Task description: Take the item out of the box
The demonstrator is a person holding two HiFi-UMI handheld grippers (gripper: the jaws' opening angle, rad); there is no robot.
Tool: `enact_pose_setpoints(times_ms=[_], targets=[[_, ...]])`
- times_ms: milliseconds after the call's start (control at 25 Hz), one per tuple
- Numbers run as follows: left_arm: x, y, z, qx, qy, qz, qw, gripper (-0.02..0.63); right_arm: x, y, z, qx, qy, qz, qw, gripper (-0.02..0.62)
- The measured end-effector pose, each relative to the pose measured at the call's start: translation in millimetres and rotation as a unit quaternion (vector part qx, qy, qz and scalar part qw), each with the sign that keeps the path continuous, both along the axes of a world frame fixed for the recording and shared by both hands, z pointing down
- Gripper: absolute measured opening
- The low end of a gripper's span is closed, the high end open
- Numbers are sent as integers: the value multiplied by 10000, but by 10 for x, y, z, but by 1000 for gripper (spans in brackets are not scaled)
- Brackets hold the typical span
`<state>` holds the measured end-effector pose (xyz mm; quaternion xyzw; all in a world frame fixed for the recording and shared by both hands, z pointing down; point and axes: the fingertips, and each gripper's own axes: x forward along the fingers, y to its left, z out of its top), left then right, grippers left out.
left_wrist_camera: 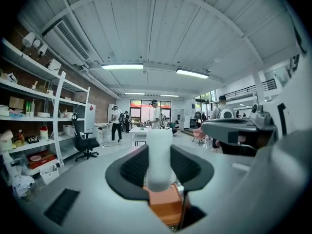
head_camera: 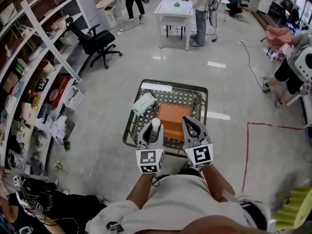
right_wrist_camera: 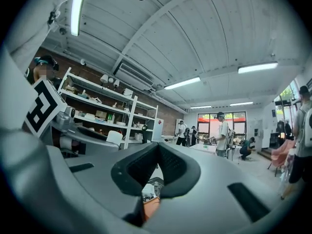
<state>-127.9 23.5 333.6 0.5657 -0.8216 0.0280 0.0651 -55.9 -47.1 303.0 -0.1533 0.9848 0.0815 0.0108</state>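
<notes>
The left tongs [head_camera: 150,132] pinch a white cylindrical plastic item [head_camera: 156,125] upright, above the near edge of the flat orange box [head_camera: 171,117] in the dark wire-mesh basket [head_camera: 170,84]. The right tongs [head_camera: 194,130] are pressed together and empty. Extraction appears complete, so the next move probably calls for carrying the item clear and setting it down without loosening the pinch.

I hold both forearms out ahead of me, side by side. My left gripper [head_camera: 152,128] points roughly level, its jaws clamped on an upright white cylinder [left_wrist_camera: 160,157]. My right gripper [head_camera: 191,126], just beside it, points level too, its jaws closed together on nothing.
</notes>
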Motion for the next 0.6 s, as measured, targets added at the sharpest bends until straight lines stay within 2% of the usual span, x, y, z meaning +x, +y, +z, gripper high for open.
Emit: enact_pose_setpoints(times_ms=[280,600], targets=[[138,-63,-113,99,-11,160,9998,135,100,-34,-133,-12,22,194,9998,5],[150,-25,-184,143,-83,57,9998,135,97,23,-65,-12,121,186,9998,5]])
